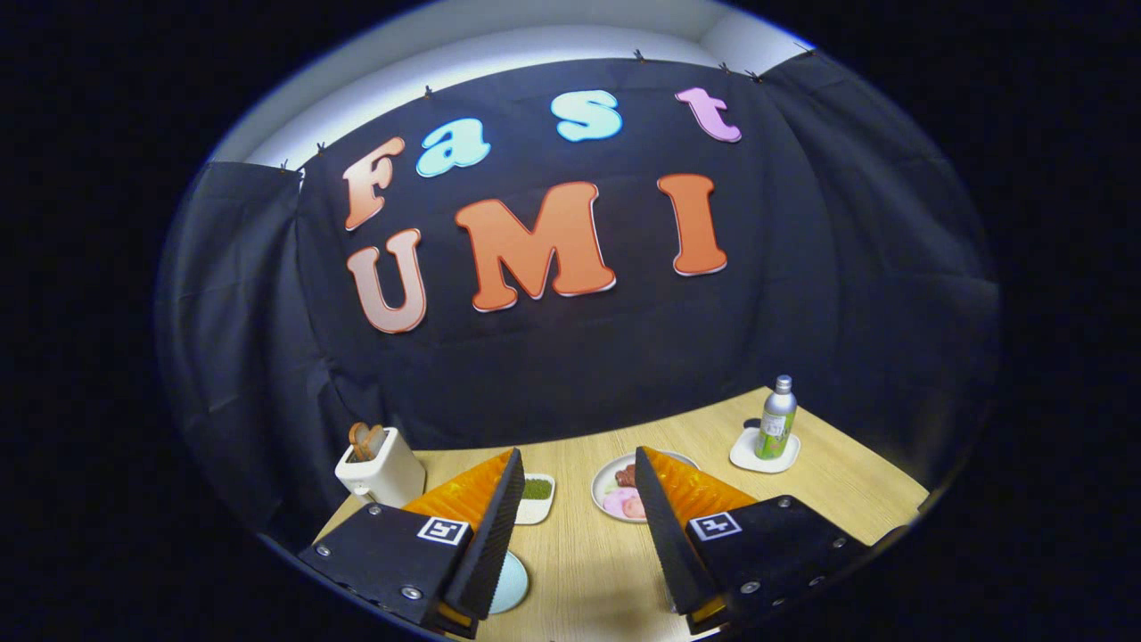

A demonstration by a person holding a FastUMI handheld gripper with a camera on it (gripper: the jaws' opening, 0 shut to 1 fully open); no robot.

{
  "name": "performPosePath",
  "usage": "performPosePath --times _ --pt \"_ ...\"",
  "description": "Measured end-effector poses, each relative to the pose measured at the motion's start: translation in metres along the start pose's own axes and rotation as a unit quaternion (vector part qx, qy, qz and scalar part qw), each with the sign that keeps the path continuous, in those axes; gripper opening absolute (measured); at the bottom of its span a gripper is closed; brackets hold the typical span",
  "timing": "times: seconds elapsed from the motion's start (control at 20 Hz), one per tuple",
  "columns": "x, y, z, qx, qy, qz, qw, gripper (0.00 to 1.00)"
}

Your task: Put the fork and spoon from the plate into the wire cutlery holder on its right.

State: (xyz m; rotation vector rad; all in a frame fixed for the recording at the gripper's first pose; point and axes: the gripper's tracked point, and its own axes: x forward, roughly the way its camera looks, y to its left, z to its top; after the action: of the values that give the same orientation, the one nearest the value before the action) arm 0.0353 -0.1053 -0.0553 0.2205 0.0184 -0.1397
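While the gripper [575,499] hung above the wooden table [579,571] with its fingers spread wide and nothing between them, a round plate [608,486] of pink and brown food sat just beyond them. Left of that plate lay a small dish [537,497] of green stuff, farther left a toaster [381,471] with bread; right of it stood a bottle [776,417] on a coaster [747,455]. Fork, spoon and holder could not be made out.
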Motion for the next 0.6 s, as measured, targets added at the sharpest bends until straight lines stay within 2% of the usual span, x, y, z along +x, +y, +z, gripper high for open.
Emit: performPosePath --times 0.25,0.45,0.6 --pt "0.002 0.054 0.024 -0.035 -0.082 0.017 0.996 0.81" --pt "0.01 0.096 -0.005 -0.042 -0.039 0.042 0.997 0.9" --pt "0.016 0.126 -0.028 -0.045 0.001 0.061 0.997 0.94"
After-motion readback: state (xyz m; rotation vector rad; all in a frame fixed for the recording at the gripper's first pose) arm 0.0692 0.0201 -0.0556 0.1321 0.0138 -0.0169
